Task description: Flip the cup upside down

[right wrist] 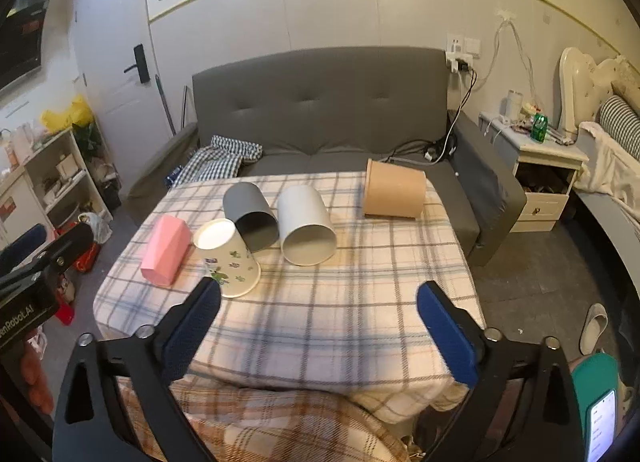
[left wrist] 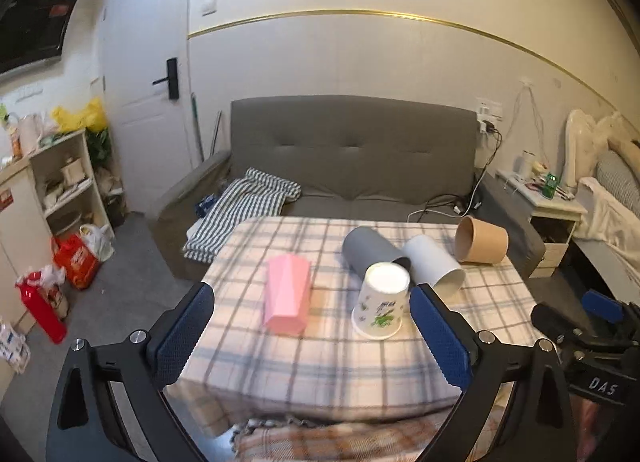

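The printed paper cup (left wrist: 381,300) already sits upside down on the plaid tablecloth (left wrist: 320,350), wide rim down, base up, maybe leaning a bit. So for that cup the flip looks done imo. The rest are still on their sides: pink cup (left wrist: 288,293) to the left, dark grey cup (left wrist: 372,252) & white cup (left wrist: 434,264) just behind it (grey one touching or nearly, can't tell), brown tub (left wrist: 481,240) at the far right.

Left gripper (left wrist: 310,326) hangs near the table's near edge, fingers spread wide, nothing in them, its right pad just beside the printed cup. Right gripper (right wrist: 320,326) is also wide apart & empty, printed cup (right wrist: 228,258) close to its left pad.

Next move is prob one of the lying cups: grab across the body w/o nudging neighbours, lift, then rotate rim down.
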`<state>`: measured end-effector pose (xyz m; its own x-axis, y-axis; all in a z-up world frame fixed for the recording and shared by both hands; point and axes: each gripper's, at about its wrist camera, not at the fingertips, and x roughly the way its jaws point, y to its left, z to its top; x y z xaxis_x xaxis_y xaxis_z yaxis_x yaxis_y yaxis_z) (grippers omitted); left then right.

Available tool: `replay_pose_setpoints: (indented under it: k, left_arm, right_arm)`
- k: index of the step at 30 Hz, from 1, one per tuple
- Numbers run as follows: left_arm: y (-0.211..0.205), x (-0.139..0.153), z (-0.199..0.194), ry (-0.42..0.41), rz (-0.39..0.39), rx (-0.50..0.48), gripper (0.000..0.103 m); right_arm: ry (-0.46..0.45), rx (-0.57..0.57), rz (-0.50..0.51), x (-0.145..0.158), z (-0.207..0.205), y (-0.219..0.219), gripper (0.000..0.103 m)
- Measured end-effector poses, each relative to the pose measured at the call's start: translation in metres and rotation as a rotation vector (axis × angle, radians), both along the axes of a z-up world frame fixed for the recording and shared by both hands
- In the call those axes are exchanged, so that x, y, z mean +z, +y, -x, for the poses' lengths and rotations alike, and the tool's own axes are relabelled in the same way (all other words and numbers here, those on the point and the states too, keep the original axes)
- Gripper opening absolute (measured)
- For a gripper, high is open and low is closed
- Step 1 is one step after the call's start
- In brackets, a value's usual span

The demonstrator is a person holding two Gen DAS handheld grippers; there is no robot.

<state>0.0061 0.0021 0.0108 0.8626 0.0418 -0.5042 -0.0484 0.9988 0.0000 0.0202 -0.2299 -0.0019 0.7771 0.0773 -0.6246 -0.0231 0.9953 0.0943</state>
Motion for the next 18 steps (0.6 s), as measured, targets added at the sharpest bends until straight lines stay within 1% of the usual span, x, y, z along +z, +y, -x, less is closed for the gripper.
replay_pose_setpoints:
  k: [9, 12, 18]
  left_arm:
    - [0.013, -0.002, 0.015, -0.038, -0.004, 0.015, 0.101]
    - [0.015, -0.005, 0.015, -0.029, 0.000, 0.021, 0.101]
    - [0.013, -0.009, 0.016, -0.018, -0.011, 0.022, 0.101]
  right_arm:
    - [-0.058, 0.003, 0.035, 0.012, 0.017, 0.015, 0.103]
    - [-0.074, 0.005, 0.047, 0.014, 0.018, 0.016, 0.103]
    - [-0.069, 0.015, 0.042, 0.013, 0.017, 0.017, 0.103]
